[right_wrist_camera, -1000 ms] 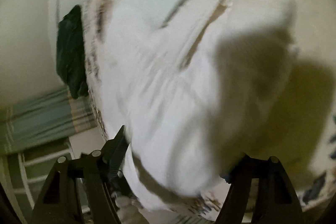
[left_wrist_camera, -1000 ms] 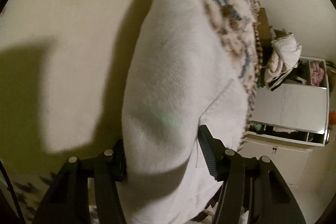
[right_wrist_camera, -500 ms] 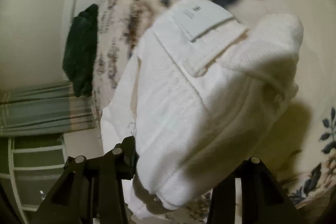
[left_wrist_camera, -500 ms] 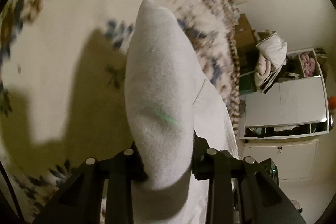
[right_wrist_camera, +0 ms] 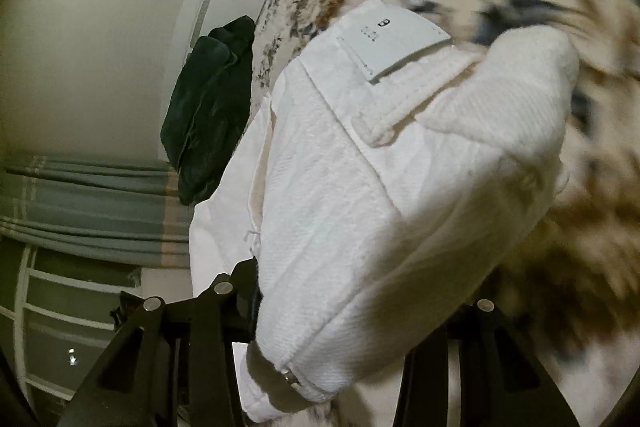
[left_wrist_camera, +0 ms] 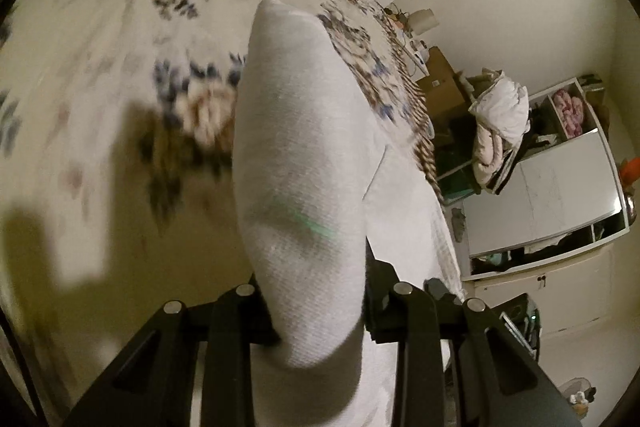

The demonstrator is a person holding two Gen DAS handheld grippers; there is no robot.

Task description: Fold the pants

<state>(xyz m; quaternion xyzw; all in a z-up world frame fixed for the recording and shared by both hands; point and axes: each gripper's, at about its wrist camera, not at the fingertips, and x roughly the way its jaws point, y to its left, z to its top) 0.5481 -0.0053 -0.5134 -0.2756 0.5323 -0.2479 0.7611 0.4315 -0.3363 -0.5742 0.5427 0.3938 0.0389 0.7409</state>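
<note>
White pants (left_wrist_camera: 296, 155) fill the middle of the left wrist view, a bunched fold standing up between the black fingers. My left gripper (left_wrist_camera: 316, 303) is shut on that fold. In the right wrist view the waistband end of the white pants (right_wrist_camera: 380, 179) shows, with a grey-white label (right_wrist_camera: 396, 39) and a belt loop. My right gripper (right_wrist_camera: 356, 307) is shut on a thick bundle of this fabric. The cloth hangs lifted above a floral bedspread (left_wrist_camera: 132, 39). Fabric hides the fingertips of both grippers.
A dark green garment (right_wrist_camera: 212, 99) lies at the bed's edge by a white wall. White cabinets (left_wrist_camera: 548, 195) with a heap of laundry (left_wrist_camera: 500, 115) and cardboard boxes (left_wrist_camera: 440, 87) stand beyond the bed. A striped grey curtain (right_wrist_camera: 88, 203) hangs low on the left.
Both grippers closed onto the pants and lifted them off the bedspread. More of the bed and room now shows around the cloth, and both views have rolled.
</note>
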